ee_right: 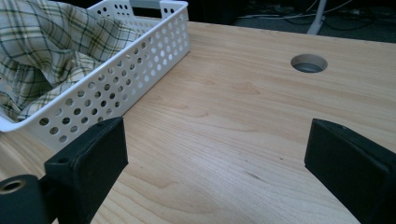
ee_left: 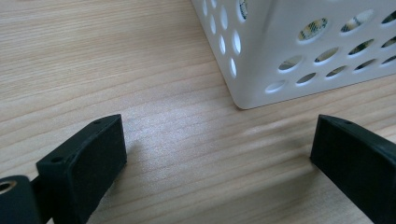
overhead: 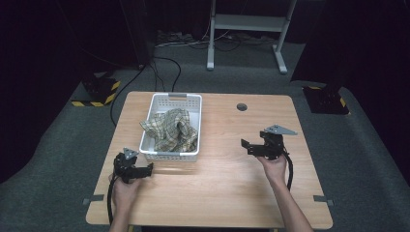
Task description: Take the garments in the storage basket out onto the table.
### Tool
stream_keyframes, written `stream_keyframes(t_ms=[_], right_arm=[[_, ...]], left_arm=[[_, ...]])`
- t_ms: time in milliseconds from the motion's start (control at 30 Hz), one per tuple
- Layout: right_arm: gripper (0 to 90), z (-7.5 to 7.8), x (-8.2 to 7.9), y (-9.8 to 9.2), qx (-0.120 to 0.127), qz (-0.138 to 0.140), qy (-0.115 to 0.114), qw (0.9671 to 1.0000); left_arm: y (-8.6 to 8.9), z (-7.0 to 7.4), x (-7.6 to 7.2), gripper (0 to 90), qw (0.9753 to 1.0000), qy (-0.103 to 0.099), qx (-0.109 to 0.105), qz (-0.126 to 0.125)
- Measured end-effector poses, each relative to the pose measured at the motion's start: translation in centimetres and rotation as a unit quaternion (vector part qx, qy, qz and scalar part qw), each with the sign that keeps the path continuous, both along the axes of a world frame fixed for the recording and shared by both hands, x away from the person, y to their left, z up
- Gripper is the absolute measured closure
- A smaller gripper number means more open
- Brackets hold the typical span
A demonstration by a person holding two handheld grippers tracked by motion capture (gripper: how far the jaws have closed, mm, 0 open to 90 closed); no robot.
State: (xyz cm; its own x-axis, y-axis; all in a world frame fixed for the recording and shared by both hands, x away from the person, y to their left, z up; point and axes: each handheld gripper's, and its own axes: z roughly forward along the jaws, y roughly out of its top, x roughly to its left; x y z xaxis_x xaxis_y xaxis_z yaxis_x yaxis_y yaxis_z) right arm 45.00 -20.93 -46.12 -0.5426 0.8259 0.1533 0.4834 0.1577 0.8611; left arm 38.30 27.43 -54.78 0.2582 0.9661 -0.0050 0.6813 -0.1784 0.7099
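Your left claw [overhead: 145,170] and right claw [overhead: 247,146] both gape wide over the pale wooden bench [overhead: 217,183]. The white basket [overhead: 192,104] (checked cloth [overhead: 171,129] inside) sits between them, grey carpet [overhead: 367,159] around.

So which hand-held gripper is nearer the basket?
Left. The left hand-held gripper sits just off the basket's near-left corner, jaws open. The right hand-held gripper is farther away, across bare table to the basket's right, also open.
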Motion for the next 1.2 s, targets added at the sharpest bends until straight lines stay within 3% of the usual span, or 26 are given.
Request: stream_keyframes(t_ms=[300, 1200], right_arm=[[6.1, 0.5, 0.5, 1.3, -0.007, 0.018, -0.004, 0.9998], [8.3, 1.2, 1.6, 4.3, 0.012, 0.055, -0.004, 0.9984]], left_arm=[[0.0, 0.0, 0.0, 3.6, 1.0, 0.0, 0.0, 0.0], [0.0, 0.0, 0.0, 3.7, 1.0, 0.0, 0.0, 0.0]])
